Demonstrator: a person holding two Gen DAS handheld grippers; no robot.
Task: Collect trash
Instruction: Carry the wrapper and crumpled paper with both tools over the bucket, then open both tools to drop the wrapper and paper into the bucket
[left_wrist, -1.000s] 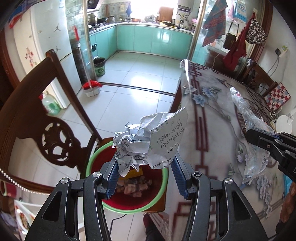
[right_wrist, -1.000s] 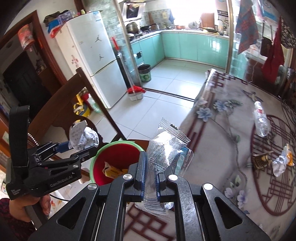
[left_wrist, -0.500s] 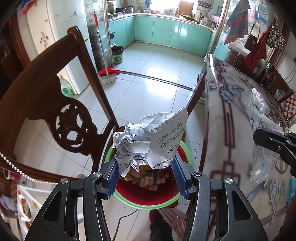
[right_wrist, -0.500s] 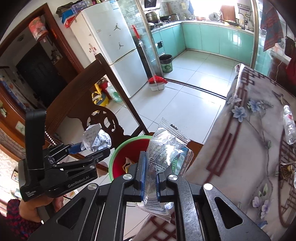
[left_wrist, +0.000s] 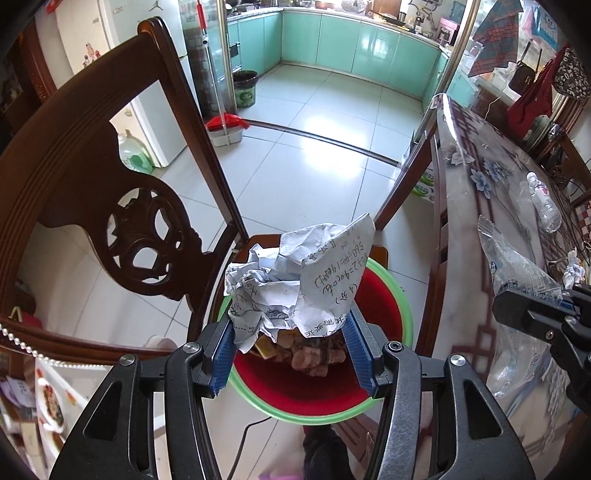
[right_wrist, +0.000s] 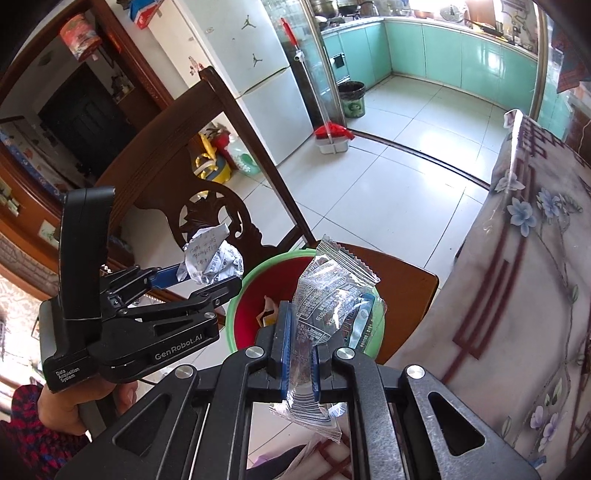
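Observation:
My left gripper (left_wrist: 291, 347) is shut on a crumpled ball of written paper (left_wrist: 295, 284) and hangs right above a red bin with a green rim (left_wrist: 314, 410) that stands on a wooden chair seat. Scraps lie in the bin. The right gripper (right_wrist: 299, 354) is shut on a clear plastic wrapper (right_wrist: 328, 295), also over the bin (right_wrist: 243, 314). In the right wrist view the left gripper (right_wrist: 207, 275) with the paper ball (right_wrist: 210, 260) sits at the bin's left edge. In the left wrist view the right gripper (left_wrist: 532, 314) and wrapper (left_wrist: 517, 269) show at the right.
A carved chair back (left_wrist: 122, 221) rises left of the bin. The table with a flowered cloth (left_wrist: 480, 229) stands to the right, with a plastic bottle (left_wrist: 543, 203) on it. Tiled floor, a mop (right_wrist: 330, 134), a dark bucket (right_wrist: 352, 98) and a fridge (right_wrist: 258, 74) lie beyond.
Both grippers have come down and left, off the table and over the bin, each still holding its piece of trash. The bin now lies right under them.

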